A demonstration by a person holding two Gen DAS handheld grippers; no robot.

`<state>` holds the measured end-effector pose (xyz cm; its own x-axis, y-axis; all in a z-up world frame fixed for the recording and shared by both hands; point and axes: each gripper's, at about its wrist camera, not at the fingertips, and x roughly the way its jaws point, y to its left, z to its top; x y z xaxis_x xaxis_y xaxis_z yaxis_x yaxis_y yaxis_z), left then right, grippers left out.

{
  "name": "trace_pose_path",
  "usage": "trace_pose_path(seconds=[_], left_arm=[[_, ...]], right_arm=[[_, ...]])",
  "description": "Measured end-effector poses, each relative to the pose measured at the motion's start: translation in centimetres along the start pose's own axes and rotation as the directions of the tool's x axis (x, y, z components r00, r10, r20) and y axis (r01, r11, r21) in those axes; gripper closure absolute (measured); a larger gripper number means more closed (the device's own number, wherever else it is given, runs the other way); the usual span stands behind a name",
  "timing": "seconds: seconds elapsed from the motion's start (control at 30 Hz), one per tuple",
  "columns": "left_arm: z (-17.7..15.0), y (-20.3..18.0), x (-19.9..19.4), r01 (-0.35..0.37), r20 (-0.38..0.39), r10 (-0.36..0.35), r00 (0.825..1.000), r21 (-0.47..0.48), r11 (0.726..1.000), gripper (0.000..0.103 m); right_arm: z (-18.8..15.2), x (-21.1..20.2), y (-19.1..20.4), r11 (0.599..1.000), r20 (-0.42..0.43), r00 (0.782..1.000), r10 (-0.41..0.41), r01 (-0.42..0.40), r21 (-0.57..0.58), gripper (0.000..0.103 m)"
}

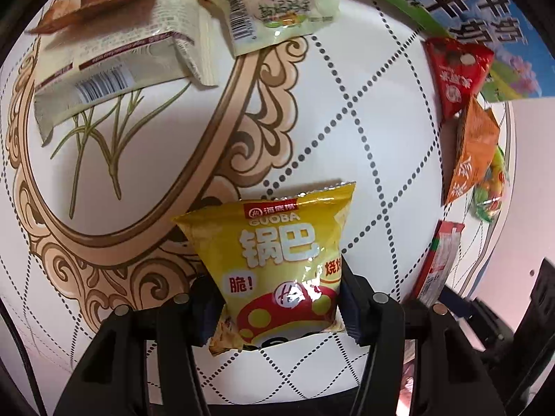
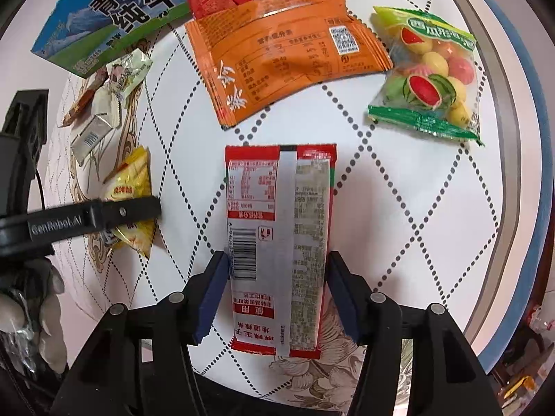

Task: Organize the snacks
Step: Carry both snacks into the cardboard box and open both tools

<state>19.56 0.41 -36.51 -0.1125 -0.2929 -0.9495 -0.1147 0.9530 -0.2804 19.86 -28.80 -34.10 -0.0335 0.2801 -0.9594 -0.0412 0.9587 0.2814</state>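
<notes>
- White tabletop (image 2: 399, 208) with a dotted diamond pattern and beige scrollwork fills both views; snack packets lie scattered over it, and a blue-and-green milk carton (image 2: 114, 17) lies along the far edge.
- Left gripper (image 1: 277, 308): its blue pads sit against both sides of a yellow guoba bag (image 1: 284, 260), whose lower part is pinched narrow between them, so I judge it clamped on the bag (the side view from the right wrist shows the same finger lying across it).
- Right gripper (image 2: 275, 294): a red-and-white packet (image 2: 277, 242) lies face-down between the jaws. The left pad touches its edge, but a slim gap shows at the right pad, so the tongs look released around it, not yet gripping.
- Beyond it lie an orange packet (image 2: 281, 59) and a watermelon-candy bag (image 2: 430, 72); pale packets (image 1: 114, 66) lie together well to the left.
- Step in hand, as I judge it: each tool is picking one snack for sorting.
- Next move calls for closing the right jaws squarely on the packet's long edges, then lifting both snacks clear without dragging neighbours.
</notes>
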Motion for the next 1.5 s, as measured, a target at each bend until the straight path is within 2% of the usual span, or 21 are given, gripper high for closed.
trace_pose_path(seconds=[0.07, 0.1, 0.17, 0.27, 0.33, 0.5, 0.67, 0.8, 0.9, 1.1, 1.2, 1.3, 1.4, 1.5], left_arm=[[-0.1, 0.8, 0.0, 0.010, 0.001, -0.010, 1.000, -0.016, 1.000, 0.048], [0.7, 2.4, -0.6, 0.012, 0.001, -0.012, 1.000, -0.018, 1.000, 0.048], [-0.4, 1.9, -1.0, 0.008, 0.018, -0.008, 1.000, -0.021, 1.000, 0.049], [-1.1, 1.3, -2.2, -0.048, 0.062, 0.048, 0.997, 0.008, 0.999, 0.054], [-1.7, 0.3, -3.6, -0.090, 0.060, 0.088, 0.994, 0.040, 0.995, 0.056], [-3.2, -0.1, -4.2, -0.124, 0.066, 0.119, 0.991, 0.077, 0.989, 0.056], [-4.8, 0.1, -6.2, -0.094, 0.066, 0.089, 0.994, 0.074, 0.993, 0.056], [-5.9, -0.7, -10.3, -0.039, 0.113, 0.027, 0.993, 0.099, 0.994, 0.056], [-5.6, -2.0, -14.3, 0.009, 0.162, -0.029, 0.986, 0.124, 0.992, 0.056], [-2.3, -4.9, -21.3, 0.075, 0.249, -0.116, 0.961, 0.167, 0.983, 0.056], [0.8, -6.9, -22.9, 0.081, 0.275, -0.128, 0.953, 0.176, 0.981, 0.056], [4.4, -8.6, -24.2, 0.043, 0.311, -0.102, 0.945, 0.190, 0.981, 0.056], [8.7, -9.5, -23.9, 0.022, 0.311, -0.076, 0.947, 0.175, 0.984, 0.056], [12.8, -9.8, -22.6, 0.014, 0.283, -0.056, 0.957, 0.148, 0.989, 0.056]], right_arm=[[-0.5, 0.3, -0.1, 1.000, -0.004, 1.000, -0.011, 0.011, 0.008, 0.041], [-0.6, 0.5, 0.0, 1.000, -0.004, 1.000, -0.015, 0.016, 0.013, 0.041], [-0.9, 0.7, 0.2, 0.999, 0.004, 1.000, -0.028, 0.028, 0.017, 0.042], [-1.2, 0.9, 0.6, 0.998, 0.027, 0.998, -0.060, 0.060, 0.015, 0.046], [-1.4, 0.8, 1.0, 0.997, 0.042, 0.996, -0.073, 0.073, 0.009, 0.050], [-2.1, -0.3, 1.8, 0.998, 0.070, 0.996, -0.055, 0.055, 0.009, 0.056], [-2.3, -2.3, 1.9, 0.999, 0.093, 0.996, 0.009, -0.012, 0.030, 0.057], [-2.0, -5.5, 2.6, 0.997, 0.129, 0.989, 0.074, -0.077, 0.020, 0.057], [-0.8, -9.5, 3.5, 0.991, 0.187, 0.973, 0.133, -0.134, -0.009, 0.057], [4.2, -16.9, 4.8, 0.975, 0.309, 0.925, 0.222, -0.211, -0.070, 0.057], [7.5, -20.1, 5.1, 0.976, 0.374, 0.902, 0.215, -0.189, -0.104, 0.057], [11.3, -22.4, 5.5, 0.982, 0.440, 0.879, 0.183, -0.139, -0.130, 0.057], [14.3, -23.1, 5.6, 0.986, 0.455, 0.878, 0.148, -0.092, -0.142, 0.057], [17.4, -22.2, 5.9, 0.988, 0.433, 0.894, 0.115, -0.058, -0.141, 0.057]])
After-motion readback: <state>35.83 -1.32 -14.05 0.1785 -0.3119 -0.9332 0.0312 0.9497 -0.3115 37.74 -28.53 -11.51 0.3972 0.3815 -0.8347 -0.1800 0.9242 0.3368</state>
